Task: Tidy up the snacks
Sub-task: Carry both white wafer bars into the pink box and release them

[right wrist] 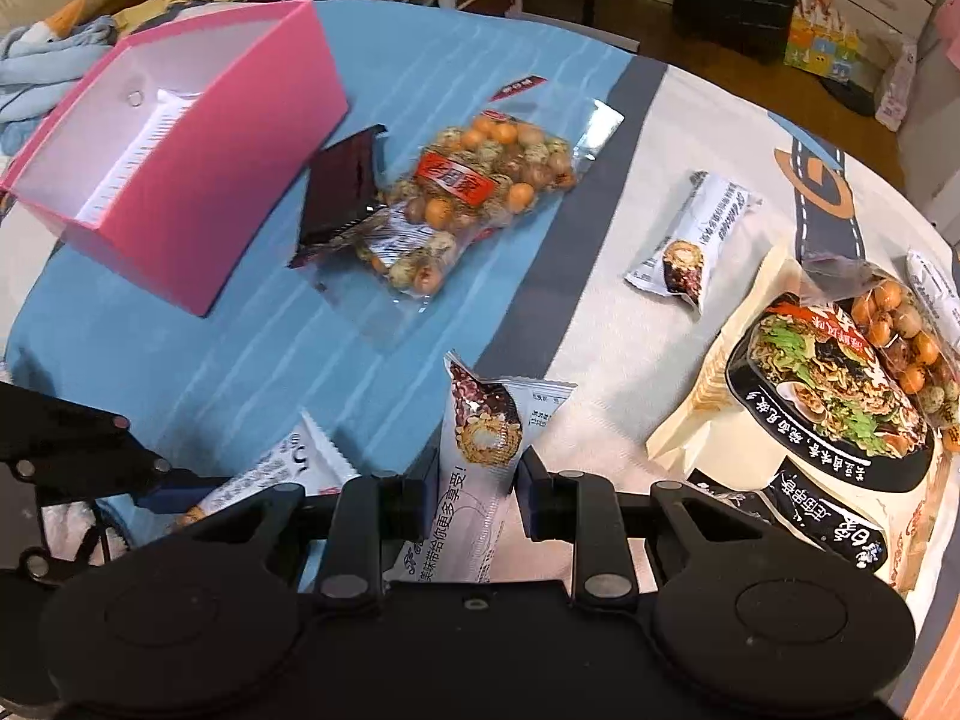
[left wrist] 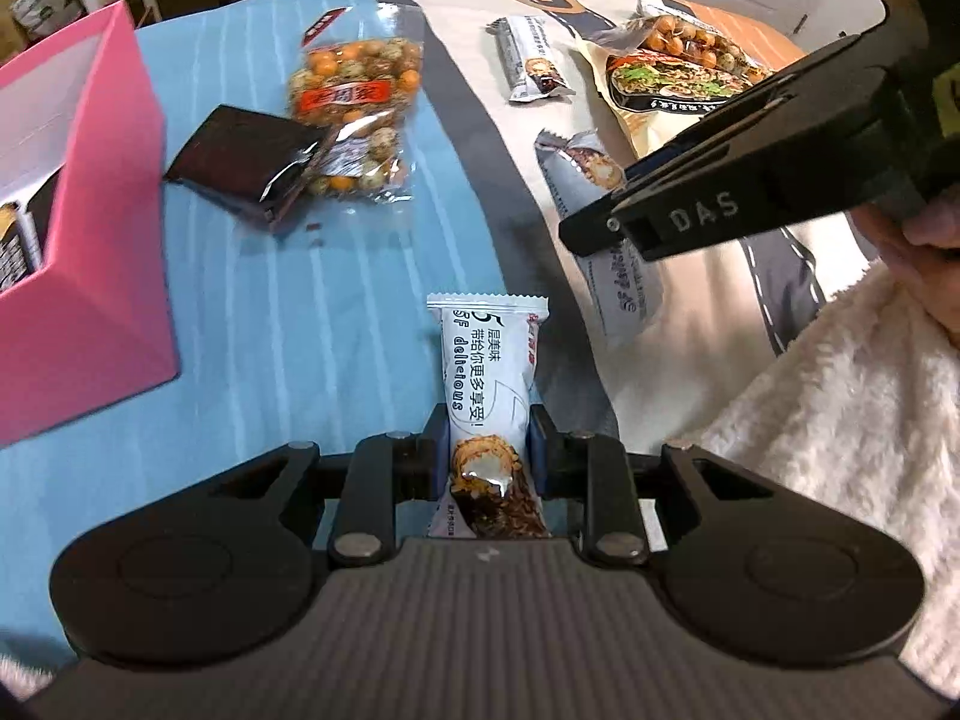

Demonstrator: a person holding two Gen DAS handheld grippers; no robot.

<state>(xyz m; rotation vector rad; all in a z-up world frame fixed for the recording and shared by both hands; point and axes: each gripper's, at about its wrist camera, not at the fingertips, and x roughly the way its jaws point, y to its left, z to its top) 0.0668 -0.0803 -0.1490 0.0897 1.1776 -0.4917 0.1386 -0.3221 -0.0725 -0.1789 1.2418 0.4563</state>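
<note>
My left gripper [left wrist: 487,450] is shut on a white snack bar [left wrist: 487,360] and holds it over the blue cloth. My right gripper [right wrist: 477,474] is shut on another white snack bar [right wrist: 483,444]; it shows in the left wrist view [left wrist: 606,222] over that bar [left wrist: 600,252]. The left gripper [right wrist: 150,480] and its bar [right wrist: 270,474] show at the lower left of the right wrist view. A pink box [right wrist: 198,180] [left wrist: 90,240] stands at the far left, open at the top, with packets inside.
A dark chocolate packet [right wrist: 342,192] and a clear bag of coated nuts [right wrist: 474,192] lie beside the box. A third white bar [right wrist: 690,234], a large noodle bag [right wrist: 810,396] and another nut bag [right wrist: 900,330] lie at the right. The table edge curves behind.
</note>
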